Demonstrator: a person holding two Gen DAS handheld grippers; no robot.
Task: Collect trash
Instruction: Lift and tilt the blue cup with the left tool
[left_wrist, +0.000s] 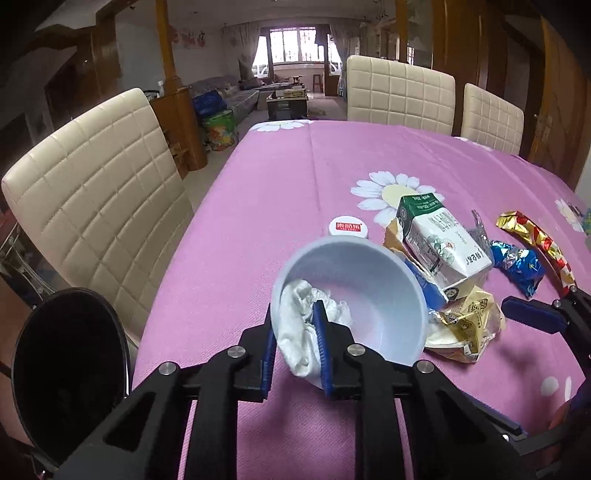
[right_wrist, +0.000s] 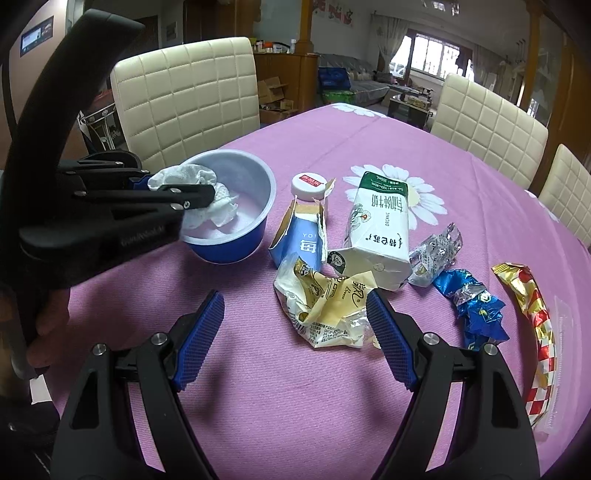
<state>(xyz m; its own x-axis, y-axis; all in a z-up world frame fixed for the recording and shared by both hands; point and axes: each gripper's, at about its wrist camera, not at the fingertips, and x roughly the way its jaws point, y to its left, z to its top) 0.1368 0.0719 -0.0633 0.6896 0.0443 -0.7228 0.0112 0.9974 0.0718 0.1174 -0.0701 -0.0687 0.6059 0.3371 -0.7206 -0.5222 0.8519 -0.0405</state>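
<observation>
My left gripper (left_wrist: 295, 350) is shut on the near rim of a blue bowl (left_wrist: 373, 280) and on a crumpled white tissue (left_wrist: 303, 325) that lies inside it; the bowl tilts toward me. In the right wrist view the bowl (right_wrist: 236, 243) sits left of the trash, the tissue (right_wrist: 218, 210) in it, the left gripper (right_wrist: 173, 192) at its rim. My right gripper (right_wrist: 295, 339) is open and empty just above the tablecloth, with a crumpled cream wrapper (right_wrist: 325, 306) between its fingertips. A white-green milk carton (right_wrist: 376, 229) lies behind the wrapper.
A torn blue carton with a white cap (right_wrist: 303, 225), a silver wrapper (right_wrist: 436, 254), a blue foil wrapper (right_wrist: 476, 310) and a gold-red wrapper (right_wrist: 532, 325) lie on the pink tablecloth (right_wrist: 295, 406). Cream chairs (right_wrist: 184, 99) stand around the table.
</observation>
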